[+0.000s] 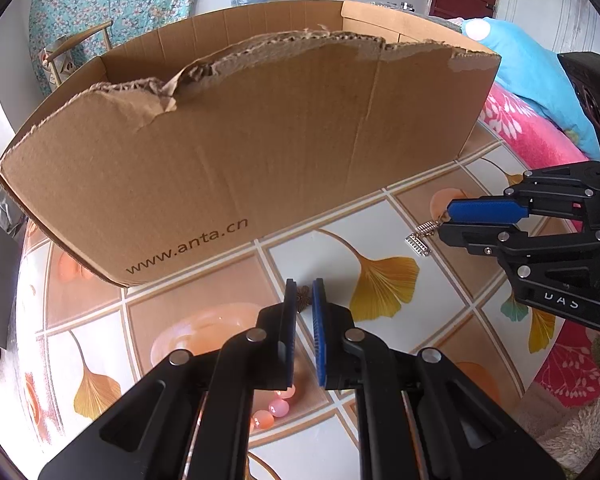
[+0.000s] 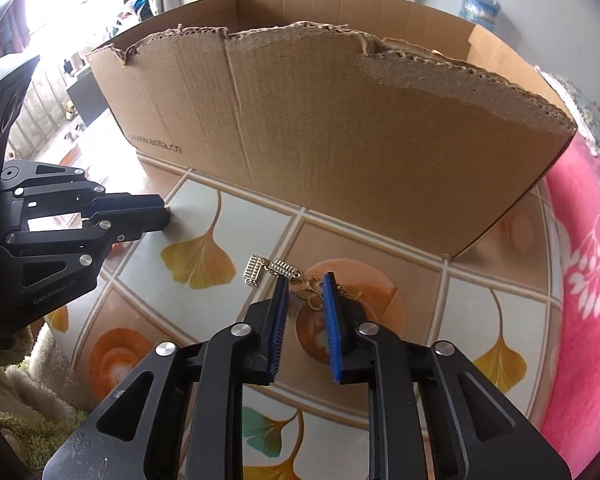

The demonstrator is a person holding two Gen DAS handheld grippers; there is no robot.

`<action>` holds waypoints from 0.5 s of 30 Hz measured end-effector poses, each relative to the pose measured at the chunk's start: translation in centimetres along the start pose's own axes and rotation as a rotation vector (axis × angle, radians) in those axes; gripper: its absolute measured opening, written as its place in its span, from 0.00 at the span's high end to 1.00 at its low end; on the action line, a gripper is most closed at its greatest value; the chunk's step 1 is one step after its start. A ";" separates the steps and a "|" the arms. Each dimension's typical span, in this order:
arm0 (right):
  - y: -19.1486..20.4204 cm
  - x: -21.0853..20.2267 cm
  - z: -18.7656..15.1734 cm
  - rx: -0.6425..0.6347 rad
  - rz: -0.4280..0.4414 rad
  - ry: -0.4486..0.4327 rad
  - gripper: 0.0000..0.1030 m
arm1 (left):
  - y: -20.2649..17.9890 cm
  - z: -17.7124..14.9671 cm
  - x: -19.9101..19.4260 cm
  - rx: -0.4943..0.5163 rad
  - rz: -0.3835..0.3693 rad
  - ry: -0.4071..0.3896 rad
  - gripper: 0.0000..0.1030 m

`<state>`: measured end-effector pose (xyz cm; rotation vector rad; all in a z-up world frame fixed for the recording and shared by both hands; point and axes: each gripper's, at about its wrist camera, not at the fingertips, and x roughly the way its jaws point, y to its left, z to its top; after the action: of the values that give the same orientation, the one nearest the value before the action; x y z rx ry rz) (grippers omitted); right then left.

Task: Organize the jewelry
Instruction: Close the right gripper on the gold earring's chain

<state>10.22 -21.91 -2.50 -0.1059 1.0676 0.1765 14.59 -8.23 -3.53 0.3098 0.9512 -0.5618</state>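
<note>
Right wrist view: two gold ladder-shaped charms (image 2: 270, 271), right claw (image 2: 305, 289) apart, left claw (image 2: 166, 213) together, one cardboard box (image 2: 340, 128).

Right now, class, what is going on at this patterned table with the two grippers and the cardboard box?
A person is sorting jewelry with two handheld grippers. The left gripper is shut on a small brownish ornament, pink beads lying beneath it. The right gripper has its jaws slightly apart around a gold chain lying on the ginkgo-leaf tabletop, beside two silver comb-shaped pieces. The torn brown cardboard box stands just behind.
</note>
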 end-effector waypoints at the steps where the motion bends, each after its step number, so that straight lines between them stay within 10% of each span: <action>1: -0.2 0.1 0.0 0.003 -0.006 0.000 0.79 | 0.0 0.0 0.0 -0.001 0.000 0.000 0.93; 15: -1.9 -0.1 0.0 0.043 -0.002 0.010 0.77 | 0.1 -0.1 0.0 -0.001 -0.001 -0.001 0.93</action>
<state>10.53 -23.78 -2.43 -0.0694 1.0804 0.1514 14.53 -8.09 -3.57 0.3079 0.9504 -0.5618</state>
